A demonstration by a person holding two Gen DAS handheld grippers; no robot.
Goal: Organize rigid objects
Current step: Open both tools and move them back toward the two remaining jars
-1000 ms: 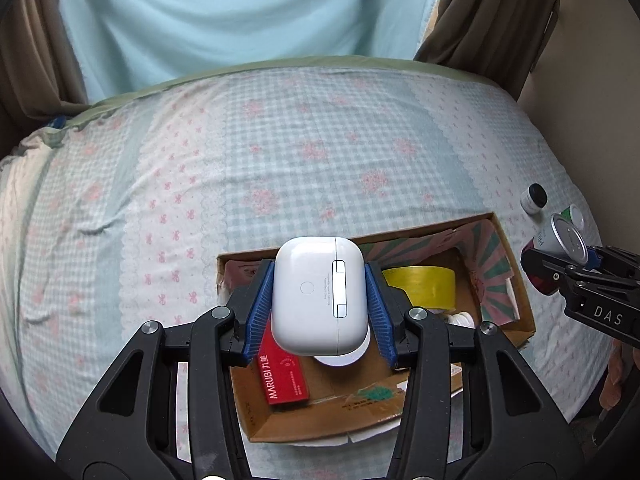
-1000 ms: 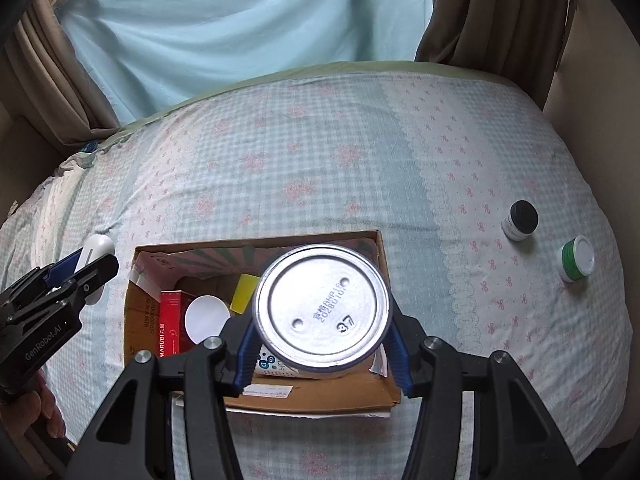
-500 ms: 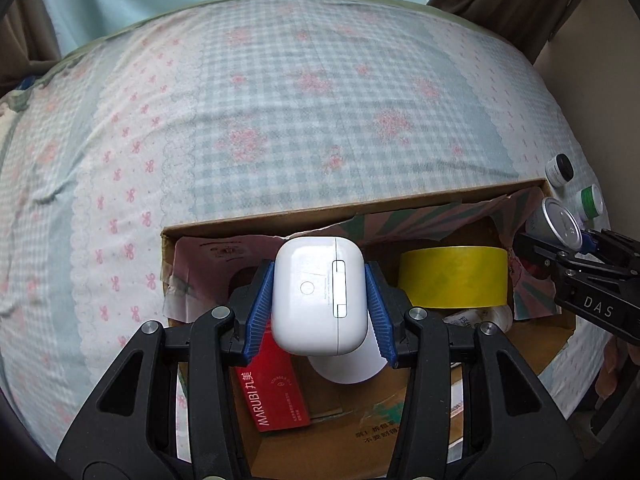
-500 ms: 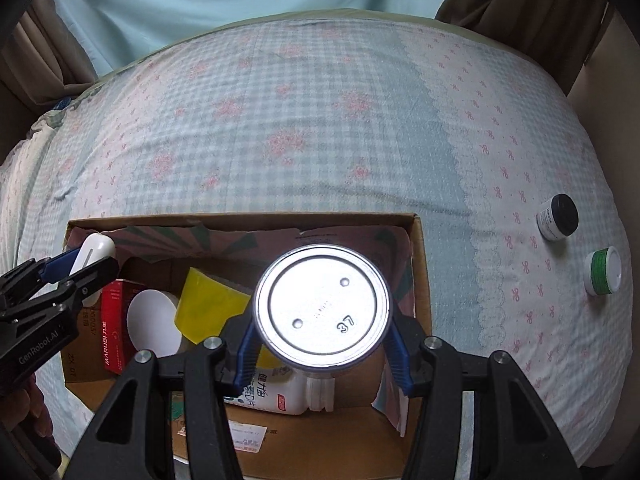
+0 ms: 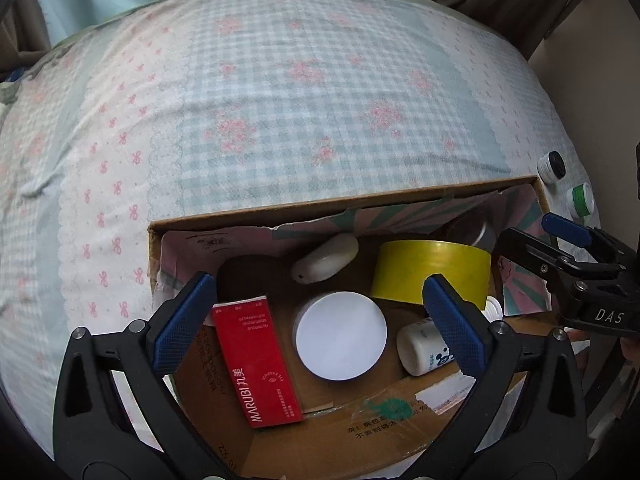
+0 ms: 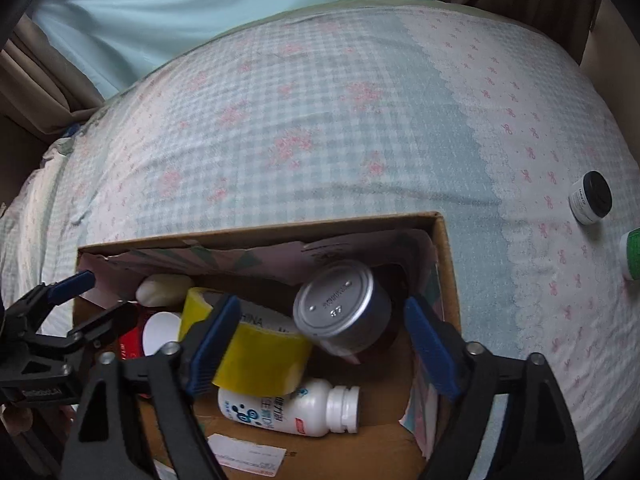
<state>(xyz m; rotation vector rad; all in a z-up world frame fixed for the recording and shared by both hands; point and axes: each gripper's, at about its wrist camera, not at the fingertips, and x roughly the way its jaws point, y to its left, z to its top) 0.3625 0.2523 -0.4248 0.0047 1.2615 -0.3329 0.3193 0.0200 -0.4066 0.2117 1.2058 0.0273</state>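
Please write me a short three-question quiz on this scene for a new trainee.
1. True or false: the left hand-held gripper is shut on the white earbud case.
2. Multiple choice: the metal can is (A) on the bedspread, (B) tilted inside the cardboard box, (C) clamped in the right hand-held gripper.
3. Which two items are outside the box, on the bedspread?

Key
1. False: it is open; the case lies in the box.
2. B
3. The black-lidded jar and the green-lidded jar.
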